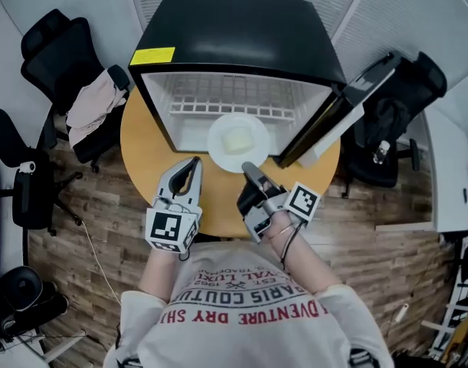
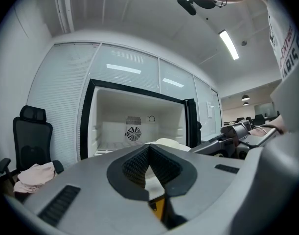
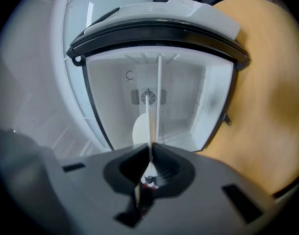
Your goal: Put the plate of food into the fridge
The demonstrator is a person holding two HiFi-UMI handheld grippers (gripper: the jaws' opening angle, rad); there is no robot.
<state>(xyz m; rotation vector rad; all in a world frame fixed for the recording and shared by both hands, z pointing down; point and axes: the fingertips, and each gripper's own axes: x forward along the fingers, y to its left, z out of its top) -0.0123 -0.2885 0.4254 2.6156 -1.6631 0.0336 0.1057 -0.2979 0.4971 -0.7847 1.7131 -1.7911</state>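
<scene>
A white plate [image 1: 218, 150] with a pale piece of food [image 1: 238, 139] hangs at the mouth of the open black fridge [image 1: 234, 29], half over its white floor. My right gripper [image 1: 249, 169] is shut on the plate's near rim. In the right gripper view the plate [image 3: 153, 106] runs edge-on as a thin white line out from between the jaws toward the fridge interior [image 3: 178, 97]. My left gripper [image 1: 191, 164] hovers just left of the plate, shut, holding nothing. In the left gripper view its tips [image 2: 149, 147] meet, with the plate [image 2: 168, 142] behind them.
The fridge stands on a round wooden table [image 1: 145, 140]; its door [image 1: 348, 106] is swung open to the right. A wire shelf [image 1: 226, 107] lies deep inside. Black office chairs [image 1: 61, 52] stand on the left, one draped with pink cloth [image 1: 92, 102].
</scene>
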